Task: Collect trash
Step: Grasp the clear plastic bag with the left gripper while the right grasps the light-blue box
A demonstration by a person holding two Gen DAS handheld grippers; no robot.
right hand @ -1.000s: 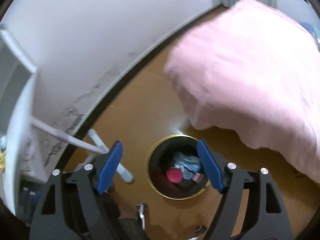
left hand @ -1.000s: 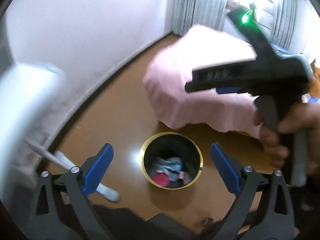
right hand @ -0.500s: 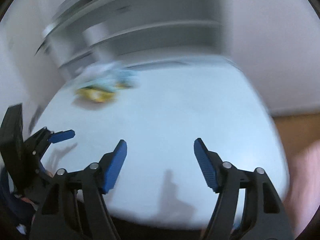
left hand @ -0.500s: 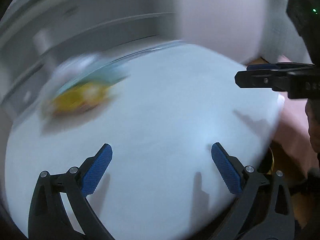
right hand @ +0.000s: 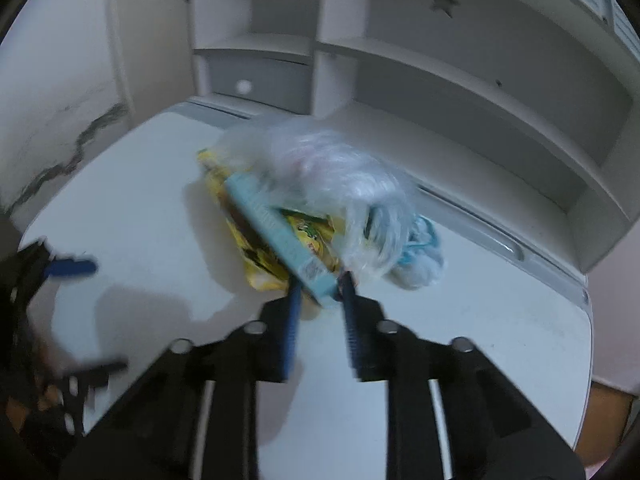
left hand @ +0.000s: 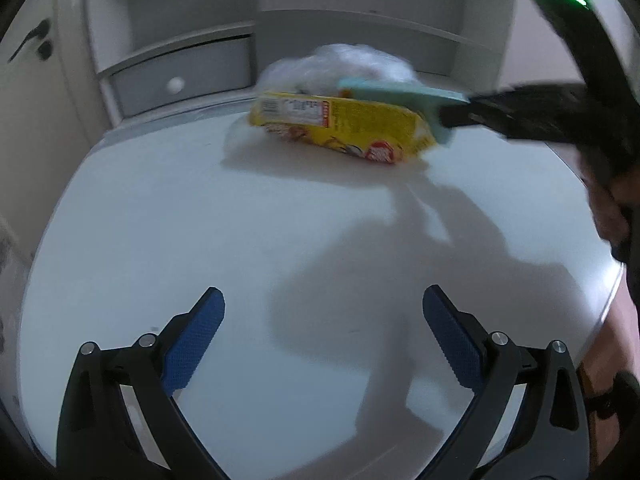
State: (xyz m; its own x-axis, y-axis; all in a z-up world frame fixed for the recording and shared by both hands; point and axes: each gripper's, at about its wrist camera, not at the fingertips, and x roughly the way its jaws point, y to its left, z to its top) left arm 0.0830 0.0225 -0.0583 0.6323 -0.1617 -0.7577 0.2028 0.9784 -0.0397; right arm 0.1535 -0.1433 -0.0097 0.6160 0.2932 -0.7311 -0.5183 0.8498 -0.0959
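A pile of trash lies on a white desk (left hand: 180, 220): a yellow snack packet (left hand: 360, 128), a long teal box (left hand: 400, 94) across it, and a crumpled clear plastic bag (left hand: 344, 60) behind. In the right wrist view the teal box (right hand: 276, 228) runs to my right gripper (right hand: 320, 290). Its jaws are closing, with the box's near end pinched between the blue pads. My left gripper (left hand: 322, 292) hangs open over bare desk in front of the pile, nothing between its fingers. The motion blurs the pile.
A white shelf unit (right hand: 440, 80) with a small drawer (left hand: 180, 76) stands at the back of the desk. A light blue bundle (right hand: 424, 256) lies beside the bag. A person's hand (left hand: 612, 208) holds the right gripper at the desk's right edge.
Both views swung from the floor bin and the pink bedding up to the desk. The right gripper went from wide open to nearly shut on the teal box. The left stayed open.
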